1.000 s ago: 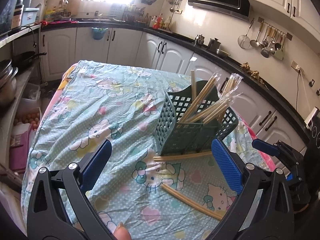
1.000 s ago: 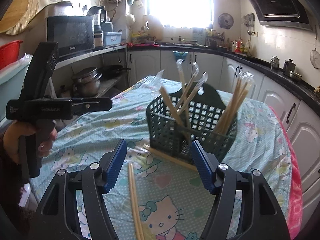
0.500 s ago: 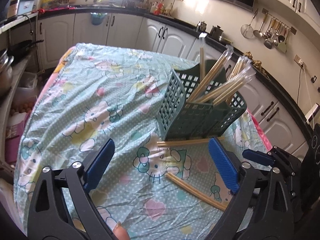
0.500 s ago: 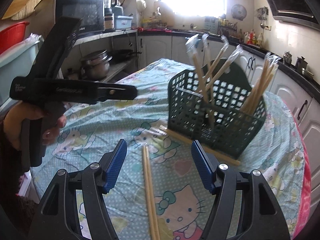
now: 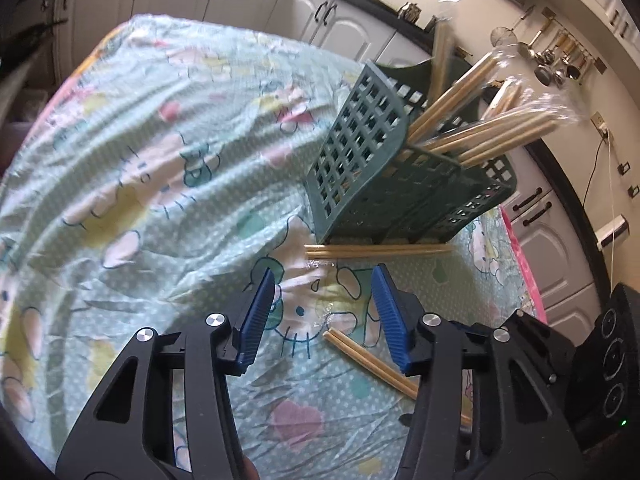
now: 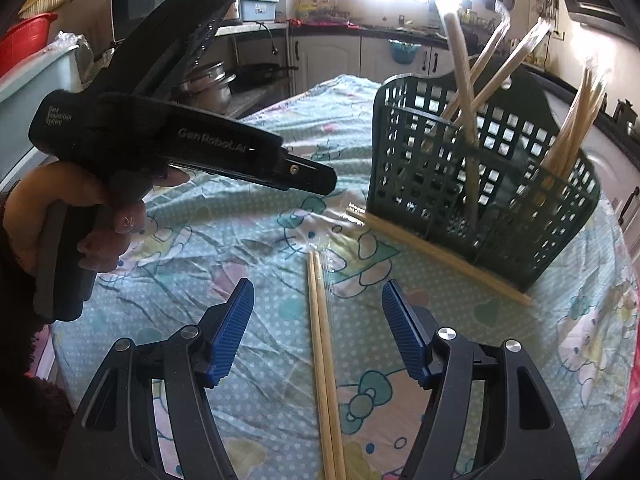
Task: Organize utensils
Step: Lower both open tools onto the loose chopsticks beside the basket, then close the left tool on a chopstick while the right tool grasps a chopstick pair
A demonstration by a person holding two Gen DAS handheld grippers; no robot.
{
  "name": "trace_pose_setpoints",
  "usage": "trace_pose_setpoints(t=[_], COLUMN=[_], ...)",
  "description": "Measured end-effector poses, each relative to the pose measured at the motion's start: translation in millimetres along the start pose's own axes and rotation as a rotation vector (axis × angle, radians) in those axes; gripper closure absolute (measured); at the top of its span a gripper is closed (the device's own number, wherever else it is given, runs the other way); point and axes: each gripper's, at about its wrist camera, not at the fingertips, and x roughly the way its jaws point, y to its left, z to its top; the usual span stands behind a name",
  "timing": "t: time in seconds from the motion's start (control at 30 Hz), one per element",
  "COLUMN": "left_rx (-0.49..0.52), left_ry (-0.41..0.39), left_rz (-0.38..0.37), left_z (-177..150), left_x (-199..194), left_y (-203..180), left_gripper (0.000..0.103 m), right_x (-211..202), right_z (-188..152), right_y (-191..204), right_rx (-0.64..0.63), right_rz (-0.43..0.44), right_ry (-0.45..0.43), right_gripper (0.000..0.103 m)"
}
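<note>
now the left gripper (image 5: 323, 312) is closing on nothing above the tablecloth (image 5: 140, 160), near the basket (image 5: 384, 184); the right gripper (image 6: 316, 328) hangs open over wrapped chopsticks (image 6: 322, 344).

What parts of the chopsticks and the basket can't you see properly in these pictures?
- Loose chopstick pair: near ends cut off by the bottom edge, right wrist view; in the left wrist view the right-hand finger of the left gripper hides one end.
- Chopsticks in the green basket: lower ends hidden behind its mesh walls.
- Chopstick pair against the basket: plastic wrapper blurred, left wrist view.
</note>
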Motion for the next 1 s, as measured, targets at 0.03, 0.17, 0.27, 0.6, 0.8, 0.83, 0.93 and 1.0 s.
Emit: trace_pose_setpoints(t=[0.03,0.17,0.27,0.6,0.8,0.83,0.93,1.0], left_rx=[-0.007,-0.046,-0.076,-0.127,-0.133,-0.137,-0.148,-0.142], left_ry=[0.008,0.038,0.049,0.078,0.097,0.101,0.098,0.096], left_rz=[-0.002,-0.018,-0.030,-0.060,-0.071,-0.073,-0.084,-0.081], left_z=[1,6,12,22,20,20,22,22], left_x=[3,17,25,43,50,52,54,53], left_y=[1,7,13,24,27,28,31,31], left_gripper=[0.066,0.069,0.073,0.079,0.095,0.096,0.099,0.101], right_x=[3,18,29,61,67,67,66,61], right_z=[0,1,4,15,16,17,17,14], right_y=[0,-1,-2,0,2,3,3,0], right_rx=[-0.001,-0.006,-0.006,-0.005,-0.002,-0.005,-0.006,-0.002], right_rz=[0.002,0.001,0.001,0.013,0.013,0.011,0.006,0.008], right_ry=[0.006,0.027,0.047,0.120,0.121,0.121,0.117,0.114], right_gripper=[0.039,0.039,0.040,0.055,0.074,0.080,0.090,0.091])
